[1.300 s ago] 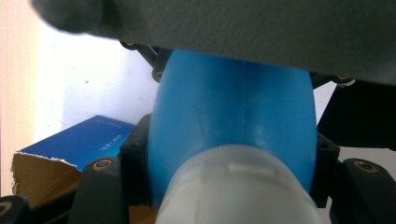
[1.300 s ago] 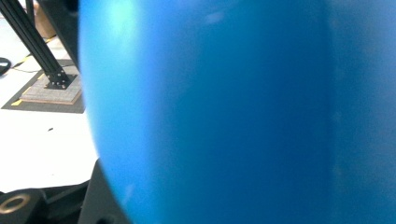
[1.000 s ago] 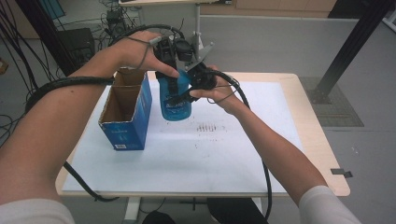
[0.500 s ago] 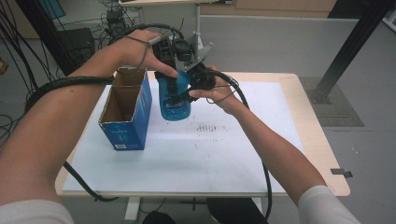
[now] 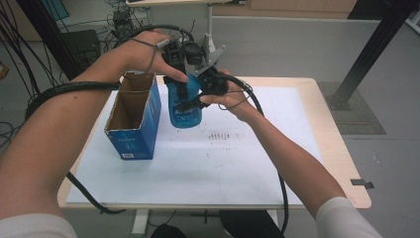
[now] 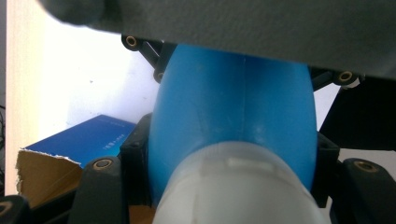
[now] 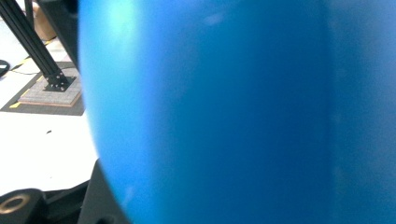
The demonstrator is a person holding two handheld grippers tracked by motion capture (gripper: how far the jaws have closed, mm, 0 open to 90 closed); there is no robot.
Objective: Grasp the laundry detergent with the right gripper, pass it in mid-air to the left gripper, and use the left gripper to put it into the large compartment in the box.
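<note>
A blue bottle (image 5: 185, 105) is held upright above the table (image 5: 317, 99), just to the right of an open box (image 5: 132, 116), and no gap between the two can be made out in the high view. The bottle is gripped near its top by the left gripper (image 5: 181, 62), which comes down on it from above; in the left gripper view the black jaws are seen pressed against both sides of the blue body (image 6: 233, 116), just below the white cap (image 6: 238, 191). The right gripper (image 5: 200, 96) is set against the bottle's right side at mid height, and in the right gripper view the blue wall (image 7: 243, 112) is seen very close to the lens, with a black jaw at the lower left edge against it. Whether the right jaws are clamped on the bottle or only laid against it cannot be told. The box stands upright on the white sheet (image 5: 208, 168) that covers the table, its top flaps open and its brown inside shown. A torn flap and a blue side of the box (image 6: 70, 149) are seen at the lower left of the left gripper view. Faint dark marks (image 5: 220, 135) are printed on the sheet just right of the bottle's base.
</note>
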